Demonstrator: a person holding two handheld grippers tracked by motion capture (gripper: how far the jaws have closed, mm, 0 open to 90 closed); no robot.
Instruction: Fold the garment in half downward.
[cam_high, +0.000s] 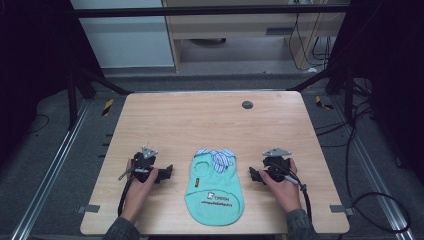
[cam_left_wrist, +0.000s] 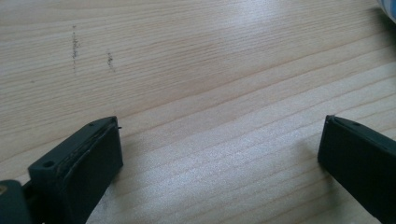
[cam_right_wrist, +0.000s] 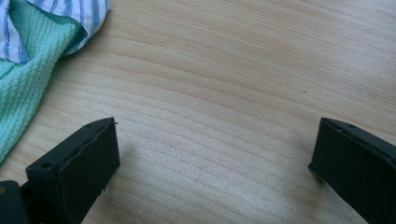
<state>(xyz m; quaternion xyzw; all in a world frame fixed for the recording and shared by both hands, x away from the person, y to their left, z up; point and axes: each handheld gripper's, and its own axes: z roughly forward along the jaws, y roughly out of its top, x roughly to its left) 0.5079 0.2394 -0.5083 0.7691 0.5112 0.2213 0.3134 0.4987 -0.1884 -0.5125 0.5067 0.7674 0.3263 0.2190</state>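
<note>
Two grey sleeves come in at the near edge of the light wooden tabletop (cam_high: 200, 115), each hand wrapped round a black two-jaw claw. Between them, at the near middle of the tabletop, lies a small mint-green knitted garment with a blue-and-white striped collar (cam_high: 214, 186), spread flat, collar end pointing away from the person and a white printed logo on its lower half.

Left of the garment, the left claw (cam_high: 169, 173) rests low over the wood, close to the garment's left edge but apart from it. Its jaws are spread wide with bare wood grain between them; in the left gripper view (cam_left_wrist: 219, 144) a sliver of the striped collar (cam_left_wrist: 388, 7) shows at the top right corner.

Right of the garment, the right claw (cam_high: 252, 174) sits likewise near the cloth without touching it, jaws released and far apart. In the right gripper view (cam_right_wrist: 212, 149) the green knit and striped collar (cam_right_wrist: 32, 60) lie beyond the left jaw, at the upper left.

Far beyond the garment, a small dark round disc (cam_high: 247, 104) is set into the tabletop near its far edge.
</note>
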